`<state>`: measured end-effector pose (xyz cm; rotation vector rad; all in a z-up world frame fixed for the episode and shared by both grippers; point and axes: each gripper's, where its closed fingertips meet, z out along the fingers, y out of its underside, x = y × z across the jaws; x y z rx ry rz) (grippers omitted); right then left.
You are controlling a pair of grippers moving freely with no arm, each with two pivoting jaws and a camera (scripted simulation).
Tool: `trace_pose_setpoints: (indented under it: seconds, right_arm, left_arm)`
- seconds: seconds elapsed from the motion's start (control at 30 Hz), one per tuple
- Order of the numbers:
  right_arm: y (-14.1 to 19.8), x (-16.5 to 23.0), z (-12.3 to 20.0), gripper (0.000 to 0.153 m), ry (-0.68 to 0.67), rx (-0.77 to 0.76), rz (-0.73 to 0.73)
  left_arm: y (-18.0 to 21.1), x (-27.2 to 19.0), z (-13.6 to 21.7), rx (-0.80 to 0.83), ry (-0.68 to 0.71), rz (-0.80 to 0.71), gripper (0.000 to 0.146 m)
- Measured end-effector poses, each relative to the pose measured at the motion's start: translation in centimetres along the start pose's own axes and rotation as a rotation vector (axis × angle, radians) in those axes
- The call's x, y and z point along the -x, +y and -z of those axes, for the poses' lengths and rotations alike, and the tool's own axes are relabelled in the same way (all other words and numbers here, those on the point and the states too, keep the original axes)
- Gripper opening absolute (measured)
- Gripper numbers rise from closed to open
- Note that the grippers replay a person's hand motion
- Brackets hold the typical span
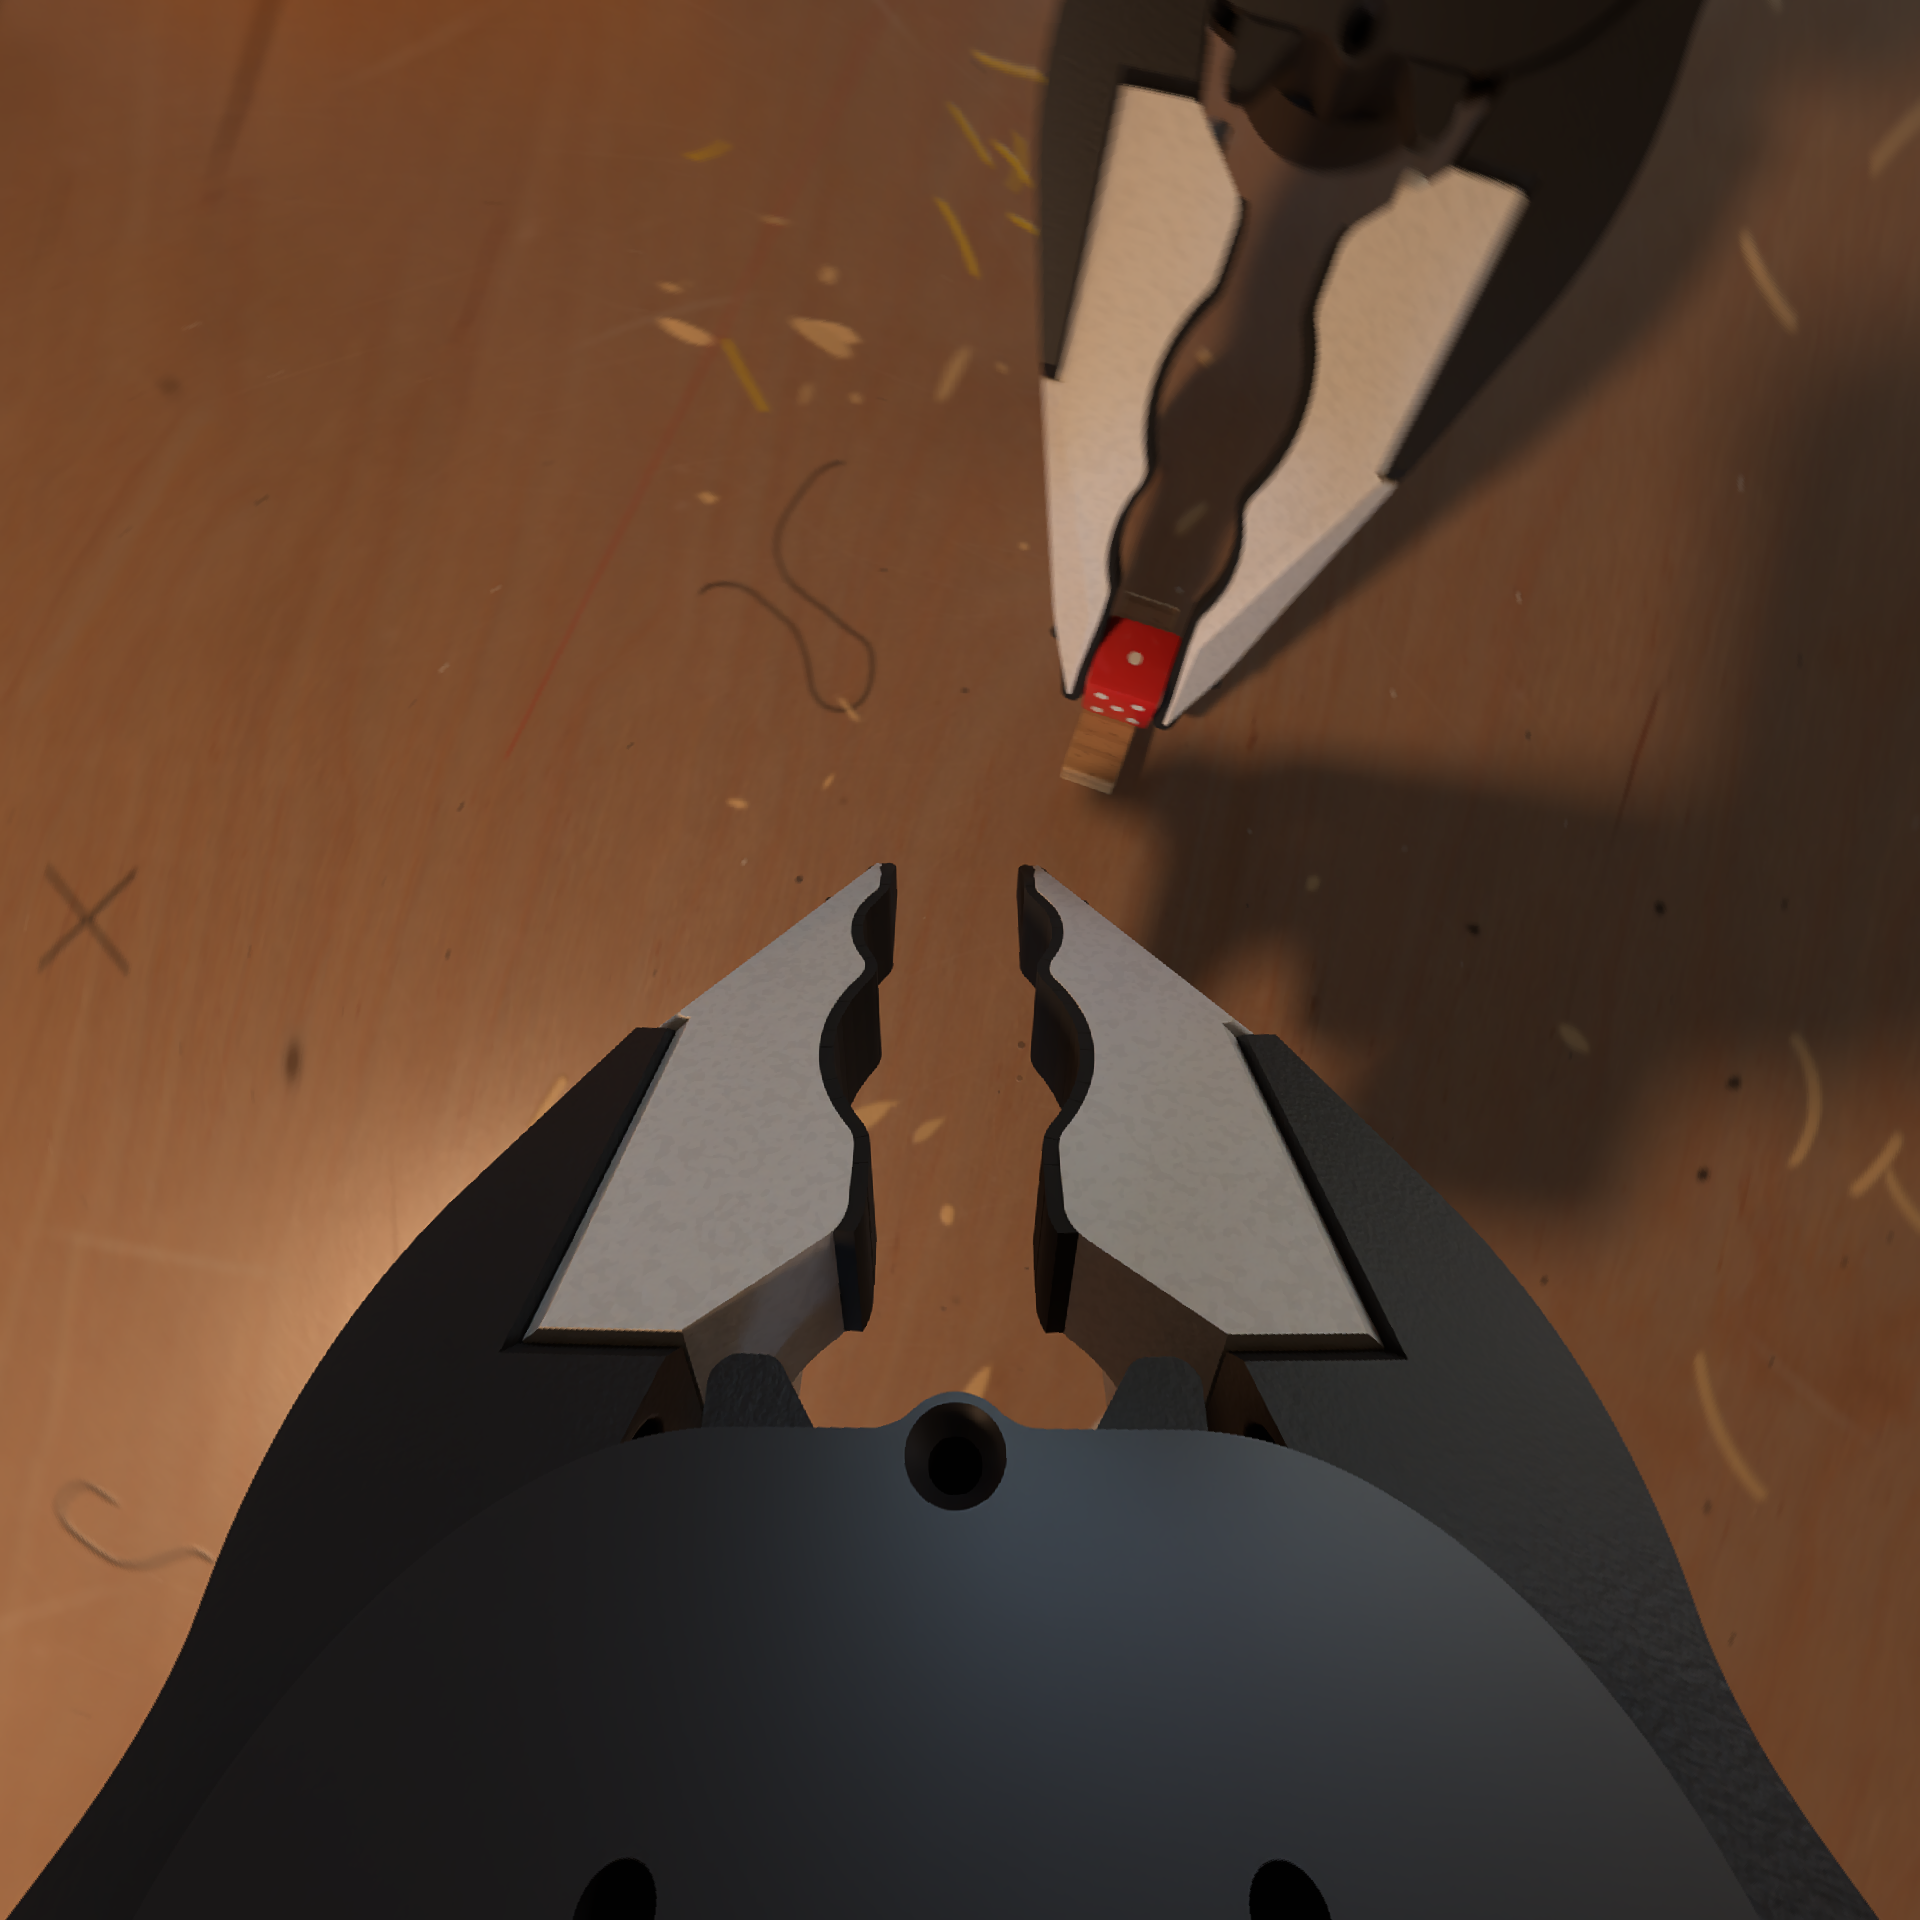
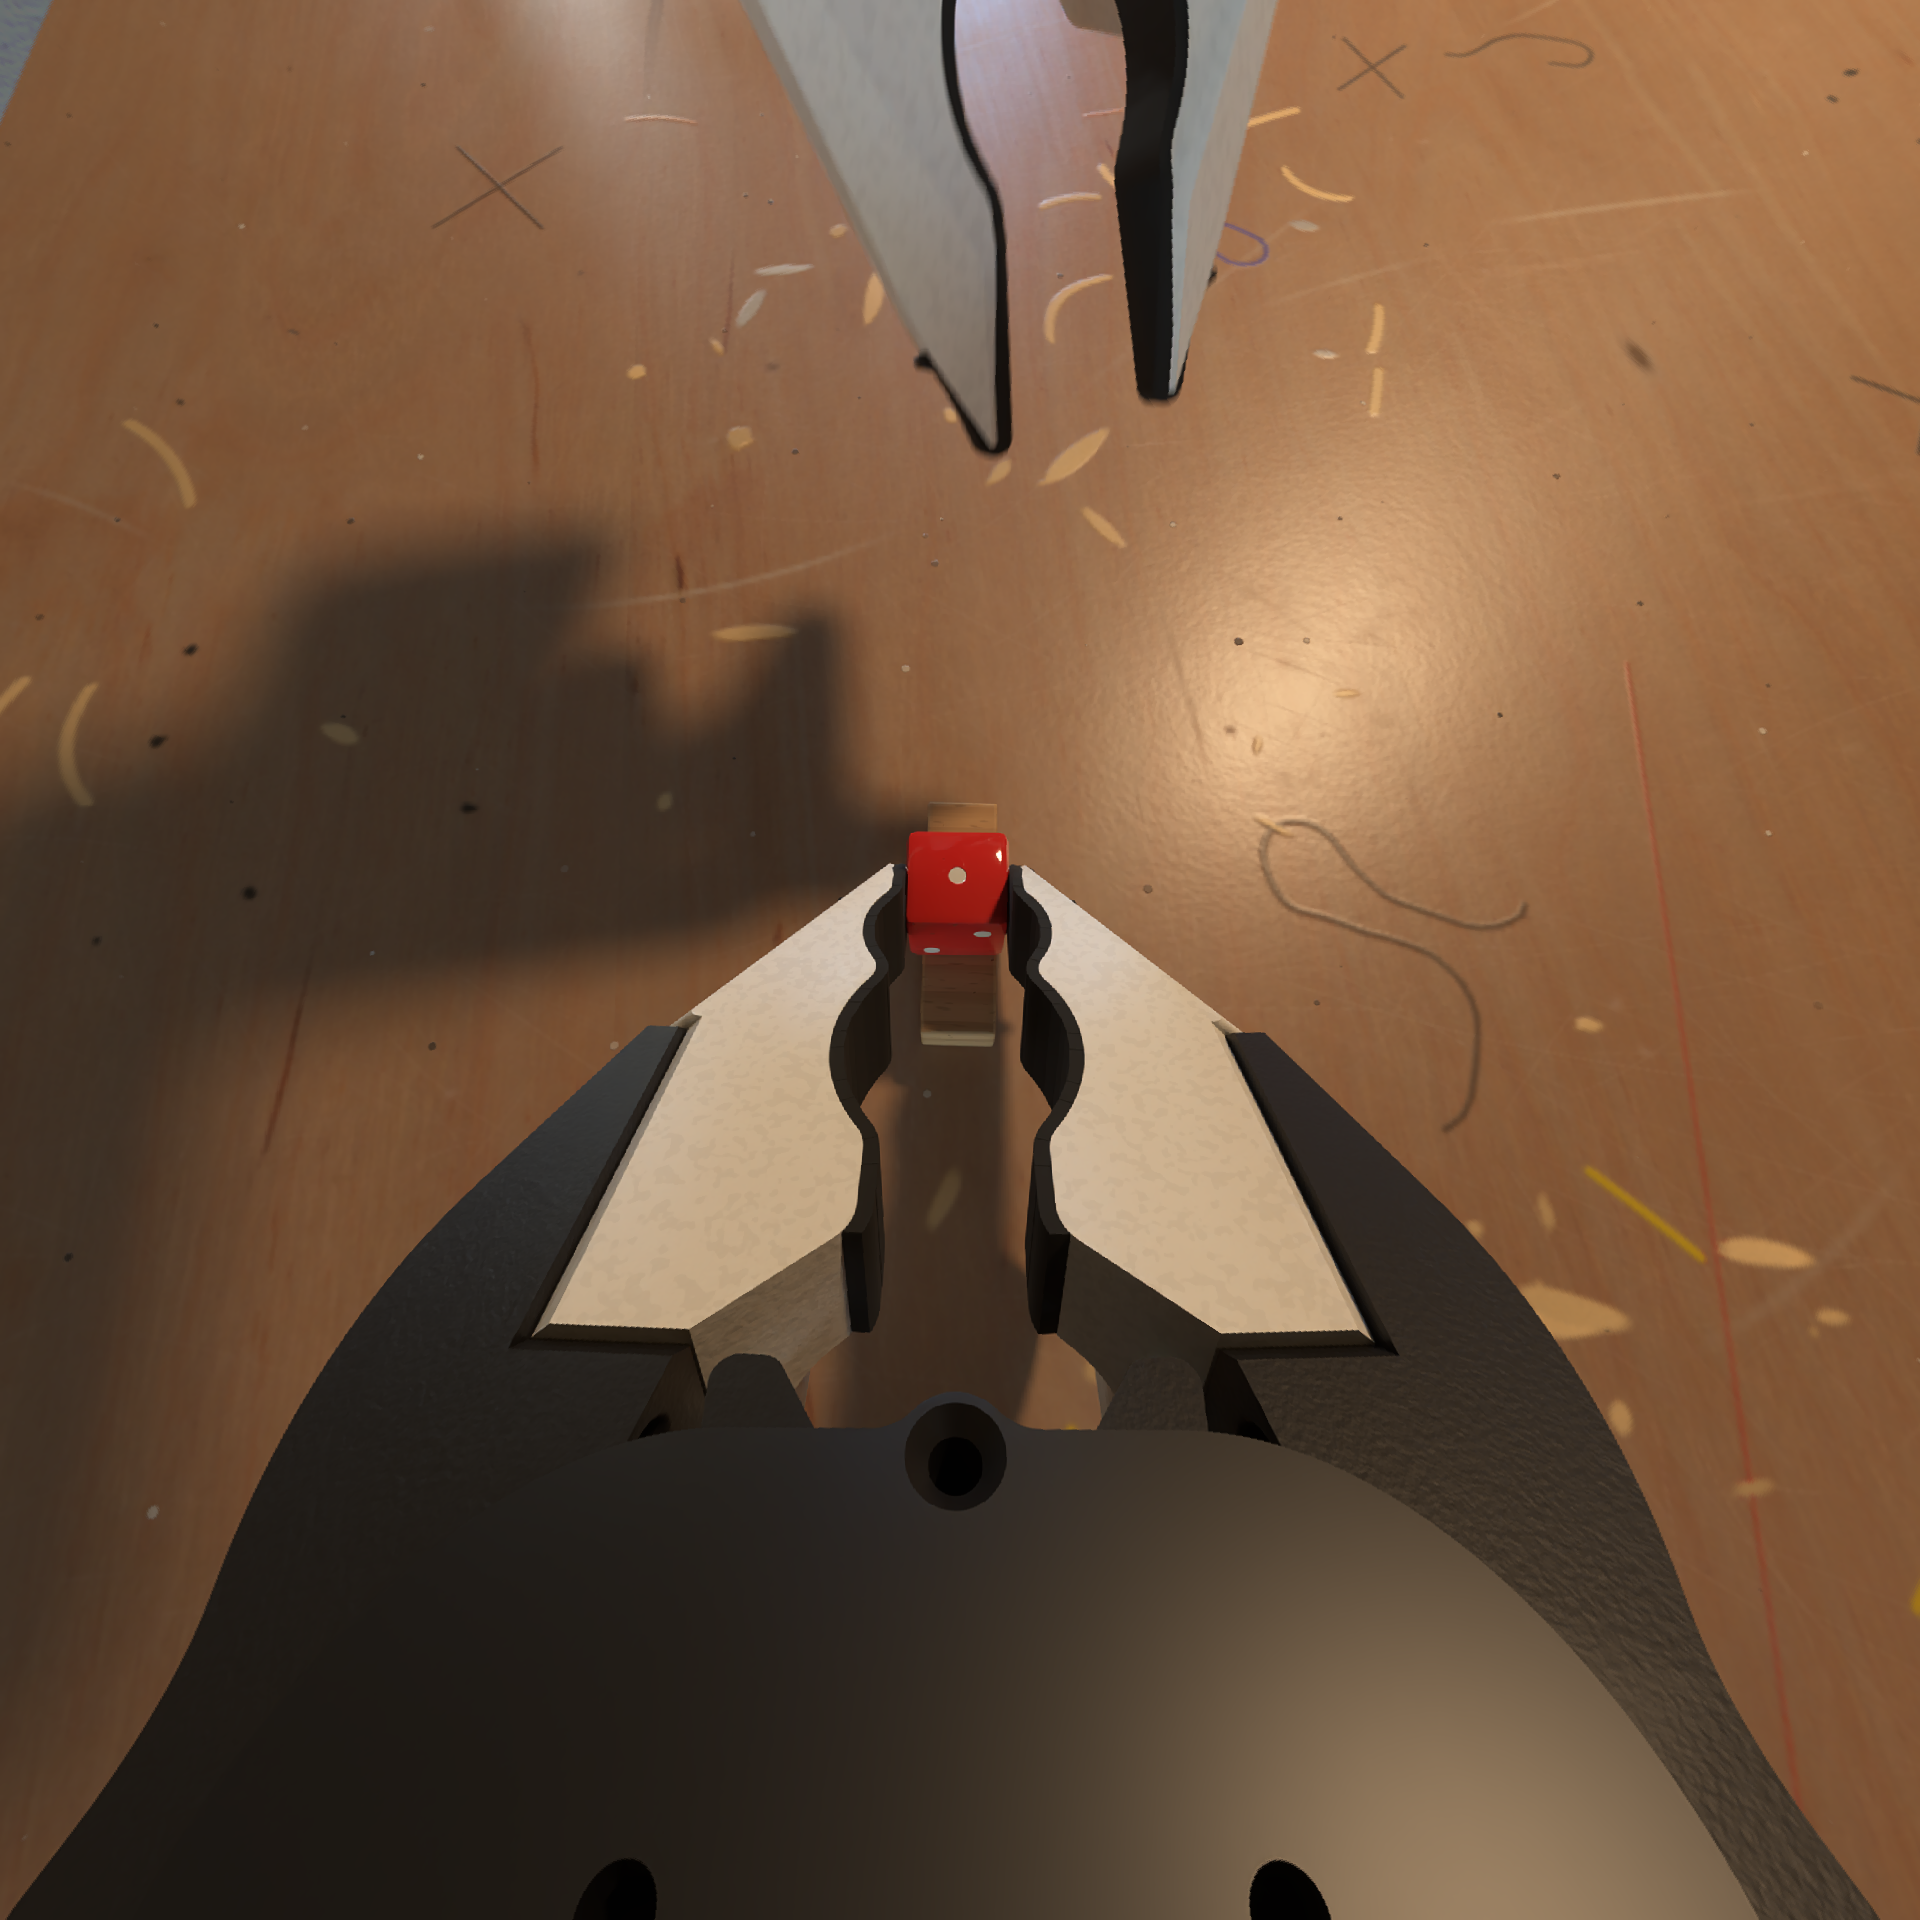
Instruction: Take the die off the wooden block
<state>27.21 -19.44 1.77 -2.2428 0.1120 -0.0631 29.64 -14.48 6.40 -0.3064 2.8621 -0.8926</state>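
Note:
A small red die (image 2: 956, 878) with white pips sits between the fingertips of my right gripper (image 2: 956, 894), which is shut on it. A small wooden block (image 2: 958, 1003) stands on the table right under the die; I cannot tell whether they touch. In the left wrist view the die (image 1: 1130, 665) shows between the right gripper's (image 1: 1122, 704) tips, with the block (image 1: 1096, 756) just below. My left gripper (image 1: 958, 883) is open and empty, hovering a short way in front of the block. It also shows in the right wrist view (image 2: 1075, 410).
A brown wooden tabletop (image 1: 364, 623) carries scattered wood shavings, a dark curled thread (image 1: 821, 613) and pencilled cross marks (image 1: 88, 920). The right gripper's shadow (image 2: 468, 727) lies across the table beside the block.

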Motion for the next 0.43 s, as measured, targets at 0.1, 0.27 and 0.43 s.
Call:
trace_pose_setpoints:
  seconds: [0.1, 0.27, 0.43]
  right_arm:
    - [0.0, -0.1, 0.1, 0.018, 0.011, -0.001, 0.015]
    - [-0.3, -0.3, 0.2, 0.018, 0.039, -0.023, 0.045]
    - [-1.1, -0.5, 0.8, 0.018, 0.063, -0.075, 0.073]
  left_arm:
    - [0.6, 0.6, 1.0, -0.101, -0.071, 0.138, 0.022]
    - [1.0, 0.7, 1.5, -0.319, -0.096, 0.443, 0.02]
    - [0.3, 0.3, 2.1, -0.635, 0.078, 0.779, 0.028]
